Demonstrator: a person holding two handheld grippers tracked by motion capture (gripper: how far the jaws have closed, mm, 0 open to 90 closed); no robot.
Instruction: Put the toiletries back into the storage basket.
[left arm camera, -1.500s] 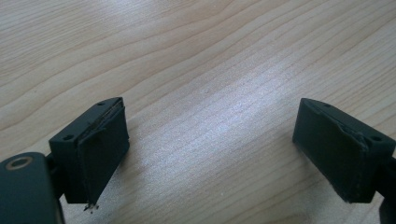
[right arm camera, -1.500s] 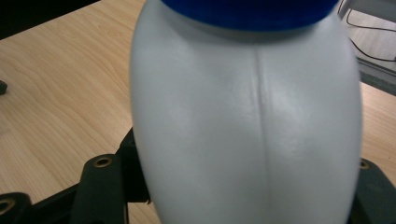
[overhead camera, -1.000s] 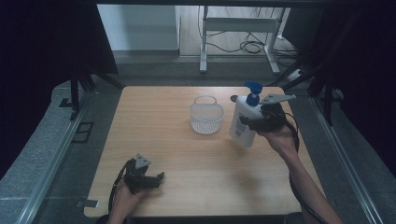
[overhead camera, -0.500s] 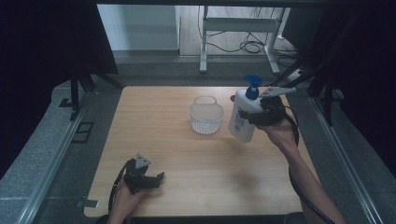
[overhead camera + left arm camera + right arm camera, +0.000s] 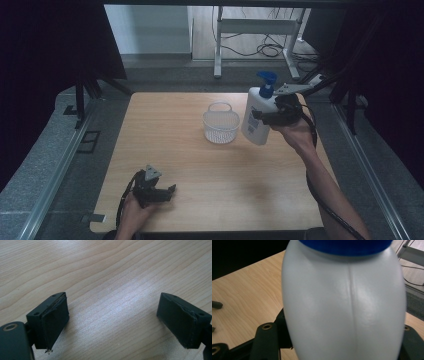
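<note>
at 7 o'clock on the table [image 5: 200,200] the left gripper [image 5: 167,192] rests low, jaws wide apart over bare wood, as the left gripper view confirms. at 12 o'clock sits the basket [image 5: 221,126]. at 2 o'clock the right gripper [image 5: 256,116] clamps the bottle [image 5: 256,117], lifted and tilted just right of the basket. the right gripper view gives the bottle's seam; its blue pump [image 5: 266,82] is cut off there.

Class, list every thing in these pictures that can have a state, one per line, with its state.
Pump bottle: capped, lifted off the table, tilted.
Basket: upright on the table, empty, handle up.
Right gripper: clamped on the bottle.
Left gripper: open, nothing between its jaws, low over the table.
</note>
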